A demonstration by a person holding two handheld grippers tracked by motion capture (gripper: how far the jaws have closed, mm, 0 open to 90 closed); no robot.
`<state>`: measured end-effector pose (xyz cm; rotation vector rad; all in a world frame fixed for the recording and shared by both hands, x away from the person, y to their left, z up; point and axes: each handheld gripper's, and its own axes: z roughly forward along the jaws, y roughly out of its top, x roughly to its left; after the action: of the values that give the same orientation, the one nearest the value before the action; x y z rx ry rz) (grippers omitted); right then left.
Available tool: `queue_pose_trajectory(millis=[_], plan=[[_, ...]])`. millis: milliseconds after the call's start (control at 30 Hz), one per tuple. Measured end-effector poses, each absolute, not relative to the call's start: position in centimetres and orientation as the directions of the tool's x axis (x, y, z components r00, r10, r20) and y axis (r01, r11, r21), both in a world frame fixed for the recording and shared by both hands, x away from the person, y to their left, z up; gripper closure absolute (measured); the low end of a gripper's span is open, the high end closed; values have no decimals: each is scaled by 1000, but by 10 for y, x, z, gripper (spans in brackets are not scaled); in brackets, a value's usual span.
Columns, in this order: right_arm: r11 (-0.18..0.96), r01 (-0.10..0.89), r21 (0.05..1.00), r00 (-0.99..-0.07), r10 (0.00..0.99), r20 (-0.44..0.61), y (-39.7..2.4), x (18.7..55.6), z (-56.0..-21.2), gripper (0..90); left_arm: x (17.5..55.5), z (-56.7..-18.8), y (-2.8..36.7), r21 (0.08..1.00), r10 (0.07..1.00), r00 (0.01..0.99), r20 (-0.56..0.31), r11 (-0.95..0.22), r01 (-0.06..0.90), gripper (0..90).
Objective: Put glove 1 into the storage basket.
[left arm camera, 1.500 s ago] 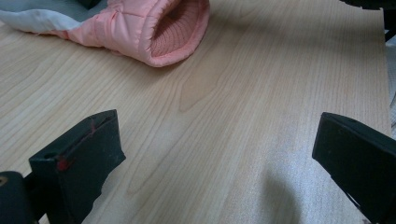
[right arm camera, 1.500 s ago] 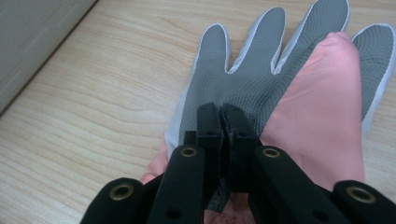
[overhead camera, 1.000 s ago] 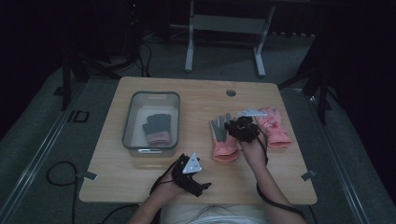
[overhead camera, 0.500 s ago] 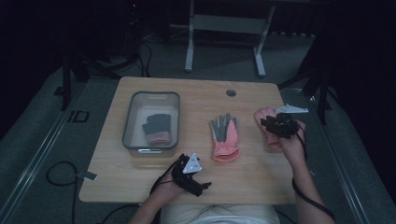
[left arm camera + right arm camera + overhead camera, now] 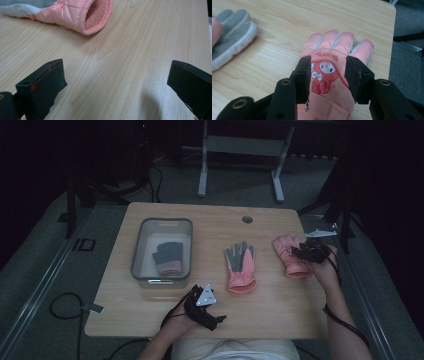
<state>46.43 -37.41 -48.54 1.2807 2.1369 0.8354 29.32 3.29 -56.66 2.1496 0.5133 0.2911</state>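
Gloves remain unbinned: right gripper (image 5: 327, 75) straddles one pink glove (image 5: 329, 82), jaws apart, left gripper (image 5: 112, 87) wide apart, idle before the second glove (image 5: 82, 15).

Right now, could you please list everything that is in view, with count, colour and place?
Table: one, light wood, centre.
Bin: one, clear with grey rim, table's left part.
Dark glove: one, dark grey with pink cuff, inside the bin.
Pink gloves: two; one grey palm up at mid table, one at the right edge.
Left gripper: black, jaws open, near edge.
Right gripper: black, jaws astride the right glove; grip unclear.
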Motion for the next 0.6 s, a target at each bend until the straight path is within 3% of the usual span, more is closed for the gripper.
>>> queue_pose_trajectory(millis=[467,600], plan=[[401,633,663,-432,893,-128,-368,480,-522,552,292,-567,32,812,455,890,24,-528,248,11],[401,629,666,-425,895,-138,-366,480,-527,596,292,-567,33,814,454,891,20,-525,249,11]])
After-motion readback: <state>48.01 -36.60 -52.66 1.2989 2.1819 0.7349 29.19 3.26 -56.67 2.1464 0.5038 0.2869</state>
